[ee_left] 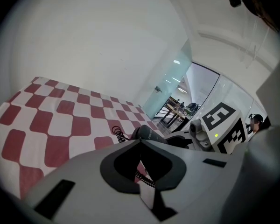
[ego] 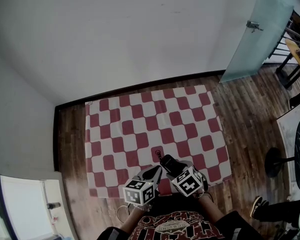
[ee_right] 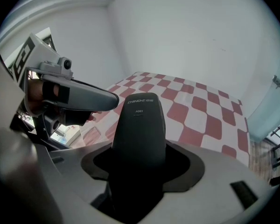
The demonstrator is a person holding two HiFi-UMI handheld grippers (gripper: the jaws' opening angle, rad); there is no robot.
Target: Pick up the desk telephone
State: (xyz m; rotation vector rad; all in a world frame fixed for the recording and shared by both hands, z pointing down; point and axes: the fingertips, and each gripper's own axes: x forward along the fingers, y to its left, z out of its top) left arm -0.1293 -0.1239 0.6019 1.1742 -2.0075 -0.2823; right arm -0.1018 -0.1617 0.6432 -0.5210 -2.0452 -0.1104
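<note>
In the right gripper view the handset (ee_right: 139, 125) has its near end sunk into your right tool (ee_right: 140, 164) and running off the bottom edge. The head view barely shows it behind the tools. Only a scrap of coiled cord (ee_left: 145, 178) peeks through your left tool (ee_left: 140, 143), and the rest's hidden.

Office: glass door (ego: 262, 31), wood floor (ego: 250, 114)

**Checked cloth, bare wall, glass door**

A red-and-white checkered cloth (ego: 155, 124) lies spread flat, its far edge near a black baseboard (ego: 140, 88) under a plain white wall (ego: 115, 34). Dark wooden floor (ego: 245, 114) shows around the cloth. To the right, a frosted glass door (ego: 257, 39) carries a metal handle (ego: 253, 26). A round black pedestal base (ego: 275, 162) stands on the floor, with a person's shoe (ego: 257, 204) nearby.
</note>
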